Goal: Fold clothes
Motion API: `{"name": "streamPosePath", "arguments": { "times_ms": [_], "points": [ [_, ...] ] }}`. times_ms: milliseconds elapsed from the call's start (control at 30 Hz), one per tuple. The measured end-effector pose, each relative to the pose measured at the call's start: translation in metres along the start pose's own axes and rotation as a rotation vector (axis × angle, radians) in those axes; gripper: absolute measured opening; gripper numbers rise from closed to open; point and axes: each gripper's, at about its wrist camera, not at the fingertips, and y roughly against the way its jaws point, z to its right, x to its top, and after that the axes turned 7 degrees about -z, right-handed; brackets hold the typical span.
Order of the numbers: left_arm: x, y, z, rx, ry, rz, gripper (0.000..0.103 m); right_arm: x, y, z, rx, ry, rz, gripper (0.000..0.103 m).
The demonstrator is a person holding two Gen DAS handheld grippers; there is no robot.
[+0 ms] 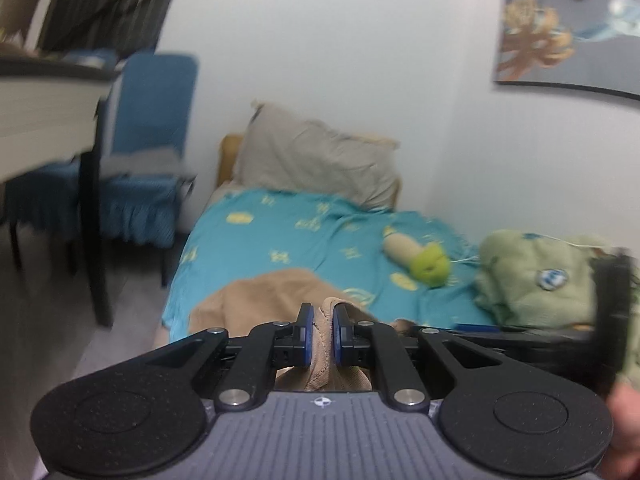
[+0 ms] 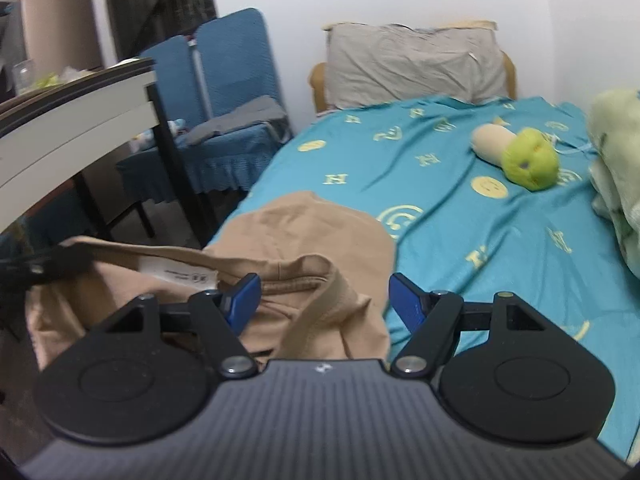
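Note:
A tan garment (image 1: 256, 300) lies bunched at the near edge of the bed's teal sheet (image 1: 280, 236). My left gripper (image 1: 320, 314) is shut on a fold of it, and the cloth fills the narrow gap between the blue pads. In the right wrist view the garment (image 2: 304, 232) spreads over the sheet (image 2: 480, 248), with a white label showing near its lifted left edge. My right gripper (image 2: 324, 292) is open above the garment's near folds, its blue pads well apart and not pressing the cloth. A dark blurred shape (image 2: 60, 260) at the left holds that raised edge.
A grey pillow (image 2: 412, 64) leans at the head of the bed. A beige and green plush toy (image 2: 516, 152) and a bundled green blanket (image 2: 620, 168) lie on the right. Blue chairs (image 2: 236, 80) and a dark-legged table (image 2: 80, 120) stand left of the bed.

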Motion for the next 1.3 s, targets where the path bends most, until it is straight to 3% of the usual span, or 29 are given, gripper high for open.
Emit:
{"name": "streamPosePath", "arguments": {
  "times_ms": [100, 233, 433, 667, 700, 733, 800, 833, 1000, 1133, 1300],
  "points": [
    [-0.005, 0.016, 0.004, -0.032, 0.01, 0.003, 0.01, -0.001, -0.001, -0.008, 0.026, 0.045, -0.03, 0.073],
    [-0.012, 0.026, 0.004, -0.061, 0.009, -0.02, 0.01, -0.006, -0.02, -0.011, -0.001, 0.099, -0.156, 0.072],
    [-0.022, 0.035, 0.005, -0.129, -0.013, -0.07, 0.01, -0.002, -0.026, -0.002, -0.01, 0.122, -0.154, 0.072],
    [-0.03, 0.026, 0.002, -0.122, -0.002, -0.117, 0.01, 0.003, -0.045, -0.028, 0.004, 0.407, -0.178, 0.071],
    [-0.03, 0.022, 0.0, -0.109, 0.009, -0.129, 0.01, 0.002, -0.048, -0.028, -0.005, 0.401, -0.179, 0.062],
    [-0.031, 0.019, -0.002, -0.097, 0.02, -0.143, 0.01, 0.001, -0.049, -0.026, -0.01, 0.38, -0.185, 0.043],
    [-0.032, 0.012, -0.006, -0.073, 0.041, -0.174, 0.01, 0.0, -0.045, -0.02, -0.028, 0.313, -0.186, 0.023],
    [-0.032, 0.009, -0.008, -0.062, 0.049, -0.188, 0.011, 0.001, -0.04, -0.017, -0.043, 0.273, -0.171, 0.019],
    [-0.035, -0.006, -0.008, -0.014, 0.066, -0.246, 0.018, -0.001, -0.001, -0.01, -0.055, 0.111, -0.031, 0.016],
    [-0.039, -0.019, 0.002, 0.016, 0.018, -0.307, 0.046, -0.001, 0.017, -0.014, -0.065, 0.09, 0.055, 0.016],
    [-0.049, -0.039, 0.019, 0.087, -0.081, -0.415, 0.057, 0.002, 0.025, -0.011, -0.067, 0.057, 0.079, 0.016]
  ]
}}
